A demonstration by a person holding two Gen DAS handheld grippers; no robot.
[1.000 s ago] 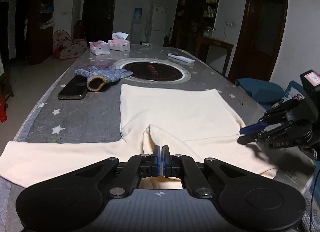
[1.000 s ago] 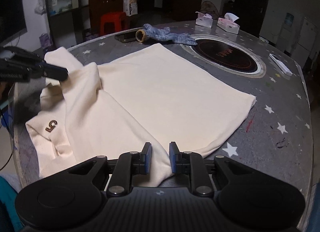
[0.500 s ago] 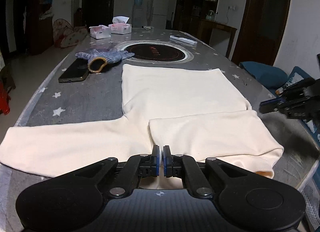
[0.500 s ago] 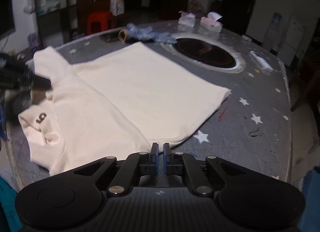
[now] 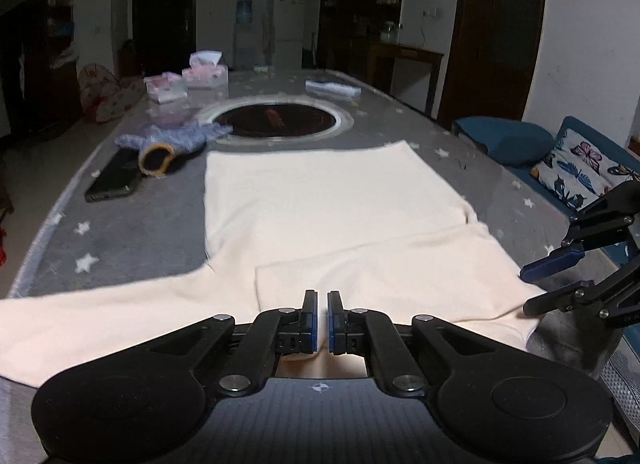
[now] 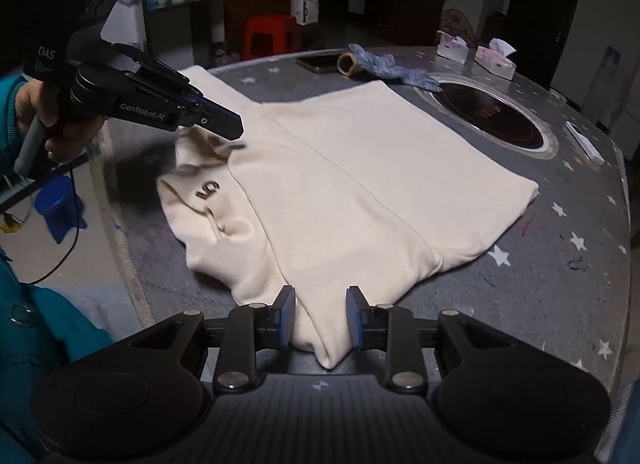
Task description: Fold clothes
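A cream sweater lies spread on the grey star-patterned table, one sleeve folded across its near part. My left gripper is shut at the sweater's near edge. In the right wrist view the left gripper hangs over the collar, and the blurred cloth there rises to its tip. My right gripper has its jaws opening. A folded corner of the sweater lies between them and the pads do not press on it. In the left wrist view the right gripper sits at the sweater's right edge.
A black phone, a blue knitted glove and a round black hob lie beyond the sweater. Tissue boxes stand further back. A blue sofa cushion is off the table's right side. A red stool stands behind.
The sleeve held raised by my left gripper now lies flat across the sweater's body. My right gripper closed, pulled back along the near edge, and now stands apart over a folded corner.
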